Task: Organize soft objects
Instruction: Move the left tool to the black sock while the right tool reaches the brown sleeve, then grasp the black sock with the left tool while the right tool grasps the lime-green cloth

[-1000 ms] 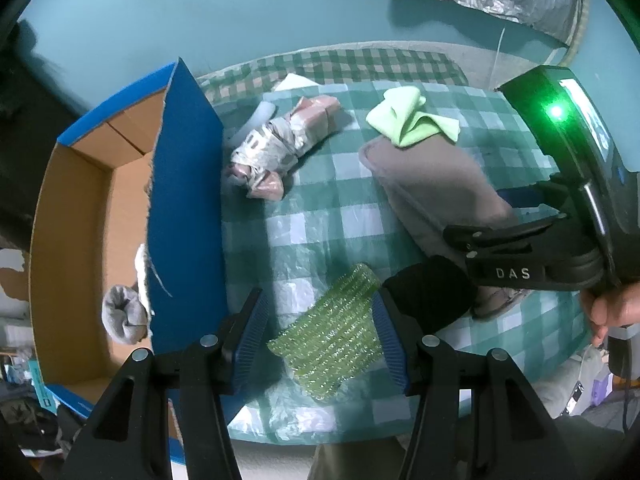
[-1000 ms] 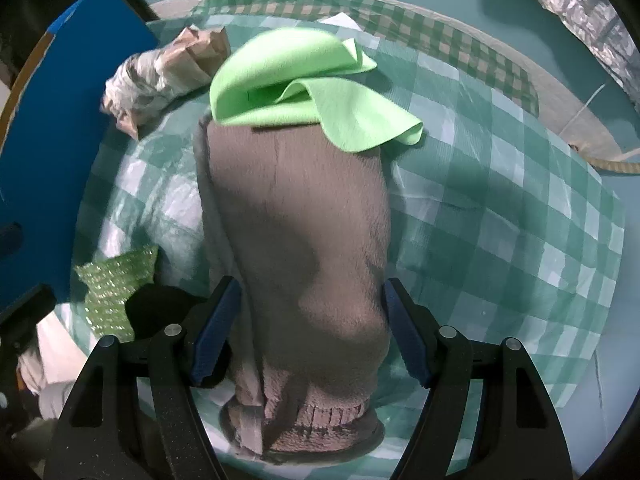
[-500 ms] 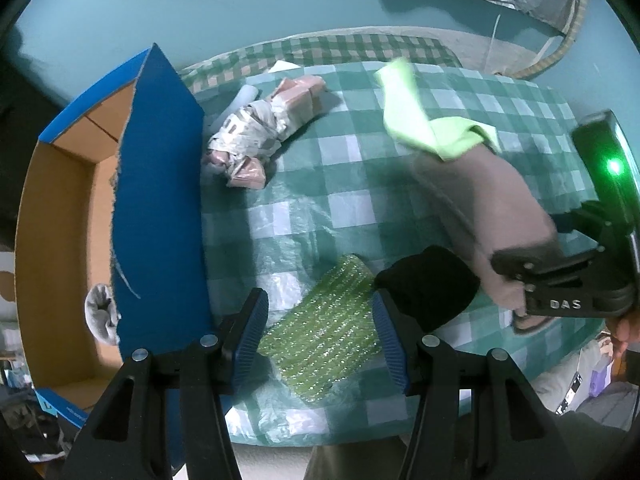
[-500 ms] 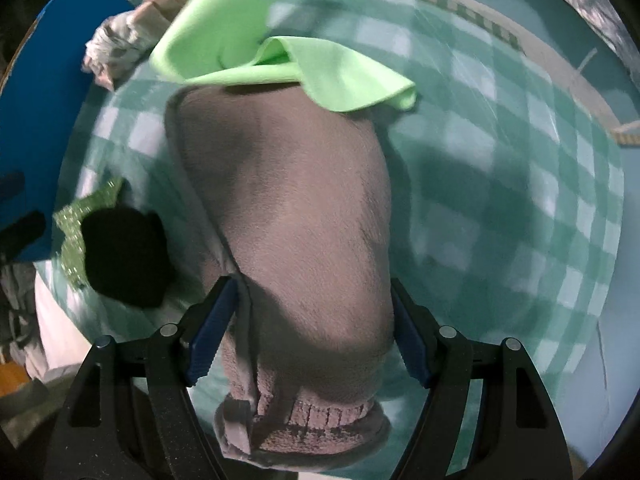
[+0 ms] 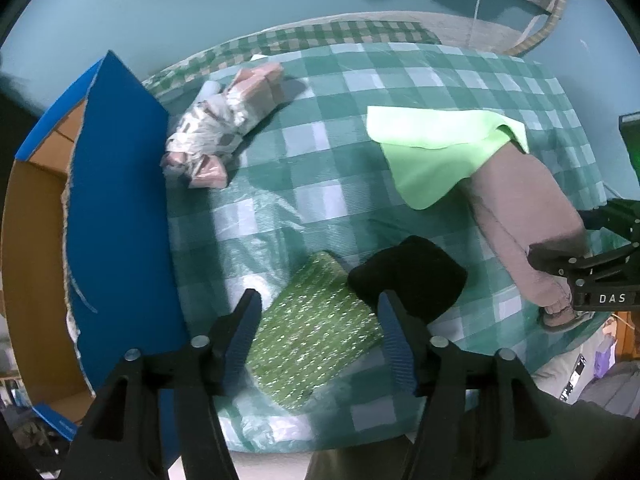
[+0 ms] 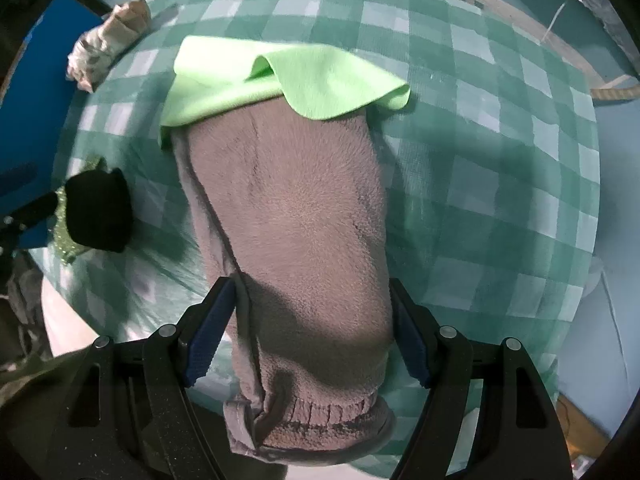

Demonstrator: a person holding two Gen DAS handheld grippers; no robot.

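Two grippers point down over a table draped in a green-and-white checked cloth [image 5: 328, 184]. The right gripper [image 6: 310, 328] straddles a long grey-brown fleece piece [image 6: 296, 224]: fuzzy, tube-shaped, with a ribbed cuff at the end nearest the camera. Its blue pads sit against the two sides of the fleece, gripping it across its width. Draped over the far end of the fleece, ahead of the fingers, lies a bright lime-green cloth [image 6: 280, 80], thin and smooth, with one folded-over edge.

The left gripper [image 5: 320, 332] has its jaws apart, having just been opening wider, and they flank a flat green pad [image 5: 316, 336] with a glittery, knobbly weave; the pads do not press on it. A black soft lump [image 5: 412, 276], matte and rounded, rests just ahead of the right-hand finger, overlapping the pad's far corner. Farther ahead and left lies a crumpled bundle [image 5: 220, 132] of pinkish material wrapped in clear plastic. To the left of the fingers stands a cardboard box [image 5: 116, 216] with a blue outer face and brown inside.
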